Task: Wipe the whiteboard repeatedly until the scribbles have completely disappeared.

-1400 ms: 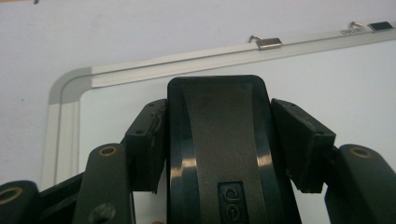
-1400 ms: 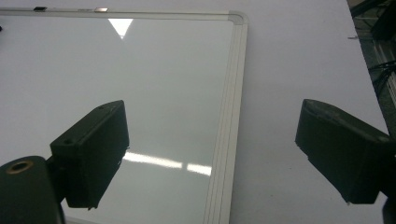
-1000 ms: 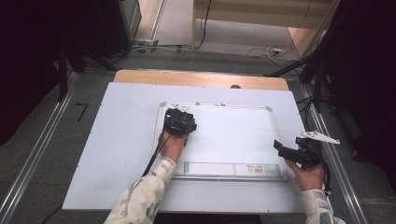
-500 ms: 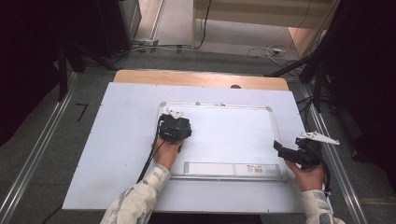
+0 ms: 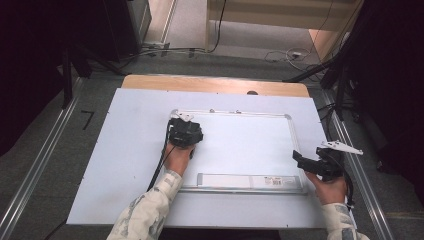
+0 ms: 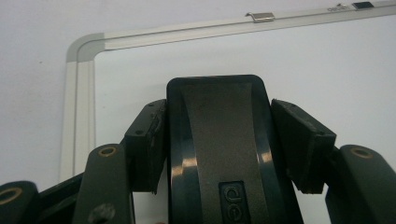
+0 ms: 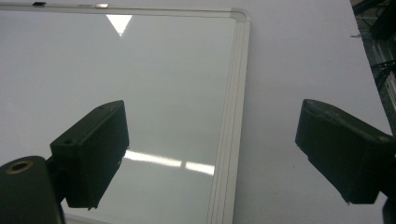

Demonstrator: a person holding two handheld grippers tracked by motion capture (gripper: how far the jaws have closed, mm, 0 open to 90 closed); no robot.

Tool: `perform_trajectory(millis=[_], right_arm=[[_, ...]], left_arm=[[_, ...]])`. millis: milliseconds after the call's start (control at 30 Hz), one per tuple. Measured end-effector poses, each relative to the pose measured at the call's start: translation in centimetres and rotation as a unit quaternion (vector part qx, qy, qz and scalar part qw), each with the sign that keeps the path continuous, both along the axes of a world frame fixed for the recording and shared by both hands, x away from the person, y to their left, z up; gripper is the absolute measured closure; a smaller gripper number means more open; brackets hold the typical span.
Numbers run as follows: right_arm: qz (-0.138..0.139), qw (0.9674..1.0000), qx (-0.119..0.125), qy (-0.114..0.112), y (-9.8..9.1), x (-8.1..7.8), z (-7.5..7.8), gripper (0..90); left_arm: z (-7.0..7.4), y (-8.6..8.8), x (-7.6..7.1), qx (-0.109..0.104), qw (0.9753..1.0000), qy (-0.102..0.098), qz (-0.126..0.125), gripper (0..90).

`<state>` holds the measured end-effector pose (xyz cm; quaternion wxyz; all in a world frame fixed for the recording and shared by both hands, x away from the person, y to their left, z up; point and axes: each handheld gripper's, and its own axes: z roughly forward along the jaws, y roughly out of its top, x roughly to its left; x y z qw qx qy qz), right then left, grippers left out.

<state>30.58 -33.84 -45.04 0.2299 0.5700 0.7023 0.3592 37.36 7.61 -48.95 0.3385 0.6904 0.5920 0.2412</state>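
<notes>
A whiteboard (image 5: 240, 145) lies flat in the middle of the bench (image 5: 125, 150), with its tray (image 5: 250, 181) along the near edge. The left hand-held gripper (image 5: 185, 131) rests on the board's far left part, near that corner, with an eraser (image 6: 219, 149) between its jaws. The right hand-held gripper (image 5: 306, 162) sits over the board's right edge, toward the near corner, jaws straddling the frame.

Even overhead light brightens the table (image 5: 125, 150); surroundings fall dark. The whiteboard (image 7: 140, 84) carries glare streaks and a triangular reflection. Nearby black parts look soft, perhaps defocused.
</notes>
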Motion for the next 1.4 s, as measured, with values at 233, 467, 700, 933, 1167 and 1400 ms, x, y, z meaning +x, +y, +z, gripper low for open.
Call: perform_trajectory(millis=[233, 467, 700, 933, 1167, 1400], right_arm=[[0.001, 1.0, 0.0, -0.002, 0.0, 0.0, 0.0, 8.5], [0.005, 1.0, -0.003, -0.002, 0.4, 0.1, 0.1, 8.5], [0.006, 1.0, -0.003, 0.0, 0.5, 0.1, 0.0, 8.5], [0.005, 1.0, -0.003, 0.0, 0.5, 0.1, 0.0, 8.5], [0.006, 1.0, -0.005, 0.001, 0.5, 0.0, 0.0, 8.5], [0.006, 1.0, -0.004, 0.0, 0.5, -0.1, 0.0, 8.5]], left_arm=[[2.0, 0.2, -0.8, -0.016, 0.9993, -0.034, -0.003, 40.2], [4.9, 0.8, -1.7, -0.016, 0.9981, -0.06, -0.007, 40.1], [4.5, 1.2, -1.7, -0.025, 0.9985, -0.049, -0.002, 40.1], [4.6, 1.1, -2.2, -0.028, 0.9981, -0.054, -0.008, 40.1], [4.6, 1.4, -2.4, -0.026, 0.9981, -0.056, -0.005, 40.0], [4.5, 1.6, -2.5, -0.027, 0.9981, -0.056, -0.001, 40.0]])
